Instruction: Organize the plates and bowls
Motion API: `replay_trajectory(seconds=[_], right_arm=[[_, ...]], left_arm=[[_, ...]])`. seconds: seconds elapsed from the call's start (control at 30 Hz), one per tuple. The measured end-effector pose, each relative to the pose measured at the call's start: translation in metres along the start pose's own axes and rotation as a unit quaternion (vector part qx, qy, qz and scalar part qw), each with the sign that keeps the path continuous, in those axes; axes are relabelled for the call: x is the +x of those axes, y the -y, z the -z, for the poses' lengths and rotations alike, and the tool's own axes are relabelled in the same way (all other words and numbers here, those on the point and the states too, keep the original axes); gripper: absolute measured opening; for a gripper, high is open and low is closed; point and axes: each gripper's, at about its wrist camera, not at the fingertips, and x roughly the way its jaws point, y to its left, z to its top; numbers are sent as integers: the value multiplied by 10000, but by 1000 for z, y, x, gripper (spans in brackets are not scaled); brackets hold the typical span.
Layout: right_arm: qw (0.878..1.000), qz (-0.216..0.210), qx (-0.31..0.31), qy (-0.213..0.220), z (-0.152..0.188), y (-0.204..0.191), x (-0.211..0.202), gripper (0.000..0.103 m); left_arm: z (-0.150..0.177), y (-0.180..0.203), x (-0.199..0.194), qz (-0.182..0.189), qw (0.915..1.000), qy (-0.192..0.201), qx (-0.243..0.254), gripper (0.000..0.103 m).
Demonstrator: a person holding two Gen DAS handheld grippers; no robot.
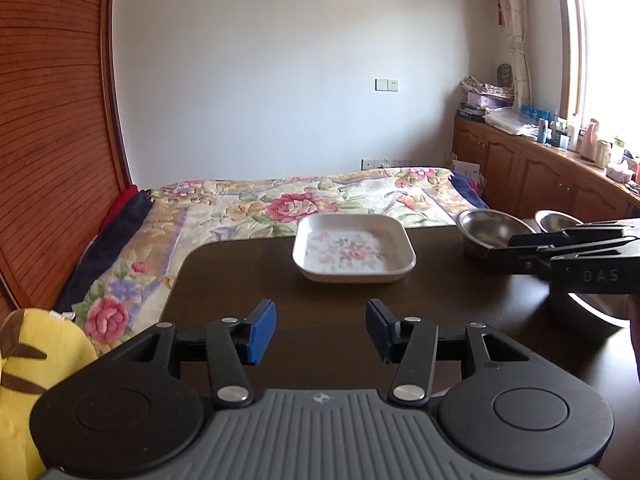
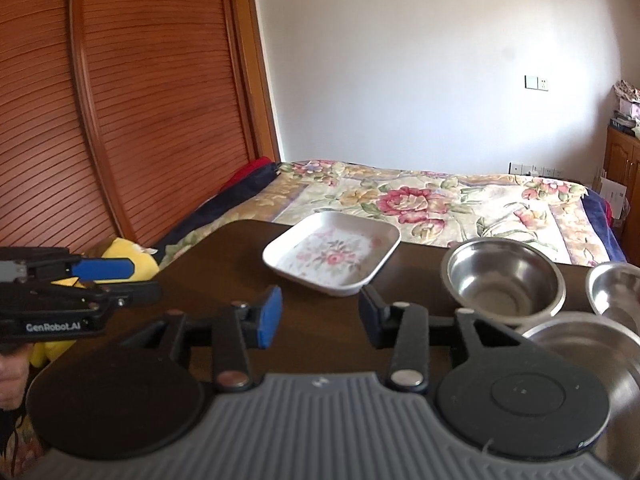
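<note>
A white square plate (image 1: 354,248) (image 2: 332,260) with a flower print lies near the far edge of the dark table (image 1: 240,280) (image 2: 224,248). To its right stand three steel bowls: one (image 1: 490,232) (image 2: 504,280) beside the plate, a second (image 1: 556,220) (image 2: 616,288) further right, and a third (image 1: 592,308) (image 2: 592,352) nearest, at the right edge. My left gripper (image 1: 321,330) (image 2: 132,284) hovers open over the table, short of the plate. My right gripper (image 2: 320,316) (image 1: 500,248) is open too, empty, in front of the plate and the first bowl.
Behind the table is a bed (image 1: 280,200) with a floral cover. A yellow plush toy (image 1: 36,364) (image 2: 128,252) lies off the table's left corner. A louvred wooden door (image 2: 120,100) fills the left. A person's hand (image 2: 12,376) holds the left gripper.
</note>
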Motion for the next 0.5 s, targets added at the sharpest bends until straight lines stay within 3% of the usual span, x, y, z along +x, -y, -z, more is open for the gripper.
replay_trajectory(seconds=[0.5], right_arm=[[9996,138,-68,-236,-24,9,39,45]], left_arm=[[-21,-9,42,109,9999,-105,25,55]])
